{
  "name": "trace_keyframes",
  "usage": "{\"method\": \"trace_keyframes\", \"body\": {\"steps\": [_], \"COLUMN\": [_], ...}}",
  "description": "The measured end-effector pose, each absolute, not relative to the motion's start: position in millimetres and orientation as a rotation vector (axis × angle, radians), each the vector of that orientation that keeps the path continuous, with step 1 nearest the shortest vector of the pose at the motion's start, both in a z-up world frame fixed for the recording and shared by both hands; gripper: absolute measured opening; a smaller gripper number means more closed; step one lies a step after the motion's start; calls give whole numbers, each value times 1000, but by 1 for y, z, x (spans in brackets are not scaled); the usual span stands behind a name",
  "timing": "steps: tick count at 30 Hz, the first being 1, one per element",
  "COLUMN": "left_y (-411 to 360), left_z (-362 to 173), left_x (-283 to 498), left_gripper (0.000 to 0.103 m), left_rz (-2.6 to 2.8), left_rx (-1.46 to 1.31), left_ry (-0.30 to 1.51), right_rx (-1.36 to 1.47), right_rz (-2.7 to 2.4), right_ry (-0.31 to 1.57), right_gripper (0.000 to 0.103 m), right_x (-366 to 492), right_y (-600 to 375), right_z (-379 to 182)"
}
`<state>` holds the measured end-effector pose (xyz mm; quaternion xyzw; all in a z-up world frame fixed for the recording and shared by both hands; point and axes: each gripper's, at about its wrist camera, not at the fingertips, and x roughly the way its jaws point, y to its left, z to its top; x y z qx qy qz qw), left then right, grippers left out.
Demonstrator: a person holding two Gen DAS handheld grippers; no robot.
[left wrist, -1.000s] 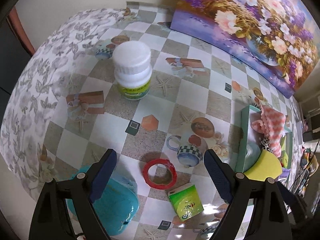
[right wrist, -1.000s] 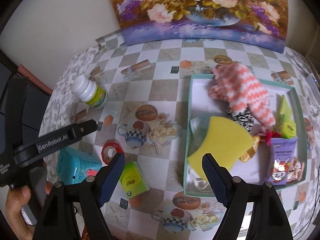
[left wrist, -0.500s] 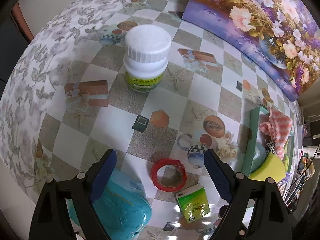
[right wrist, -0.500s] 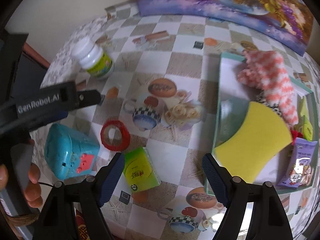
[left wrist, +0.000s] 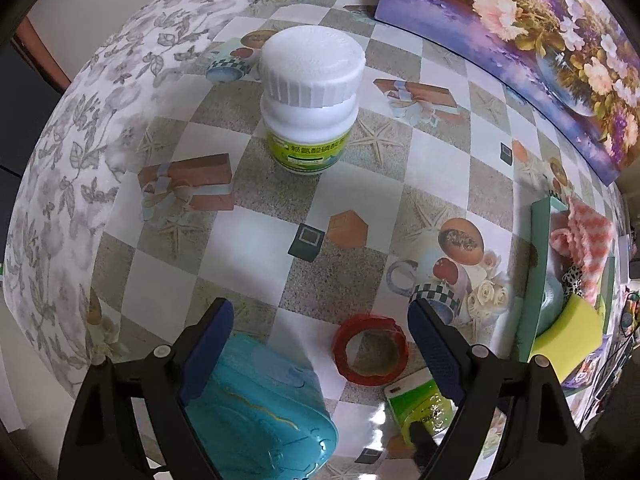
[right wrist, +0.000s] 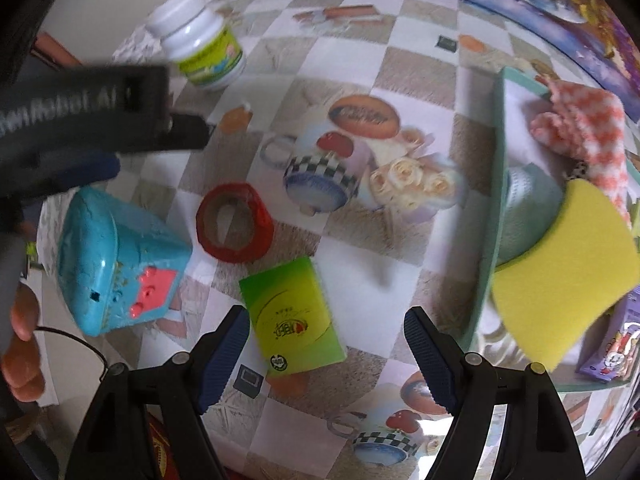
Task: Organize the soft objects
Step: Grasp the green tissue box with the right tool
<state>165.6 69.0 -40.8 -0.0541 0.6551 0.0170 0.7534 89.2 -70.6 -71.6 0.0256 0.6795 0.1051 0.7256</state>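
A green tissue pack lies flat on the patterned tablecloth, just beyond and left of centre of my right gripper, which is open and holds nothing. The teal tray at the right holds a yellow sponge, a pink-and-white knitted cloth and a purple packet. My left gripper is open and empty, pointing down at the cloth between the turquoise plastic toy and the red tape roll. The tissue pack shows behind its right finger.
A white pill bottle with a green label stands upright further back. A flower painting leans at the table's far edge. The tray with the sponge sits at the right. A hand holds the left gripper's handle.
Both grippers have sunk toward the table. The right one swung left from above the tray's edge to above the tissue pack. The left one edged closer to the bottle. Both stayed open.
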Motion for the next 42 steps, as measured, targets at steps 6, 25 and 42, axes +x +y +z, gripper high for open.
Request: {"method": "trace_keyframes", "body": {"steps": [6, 25, 42], "left_y": [71, 67, 65], "left_z": [-42, -43, -44], "left_x": [165, 167, 168], "left_gripper": [89, 89, 89], "left_rz": [39, 37, 37], "left_rx": [-124, -108, -84], "left_ry": [1433, 1431, 1431], "right_rx": [3, -39, 5], "right_rz": [253, 190, 221], "right_ry": [1523, 1543, 1547], "right_gripper": [82, 81, 53], "right_x": [83, 86, 97], "right_y": [-54, -62, -87], "right_z": [-83, -101, -93]}}
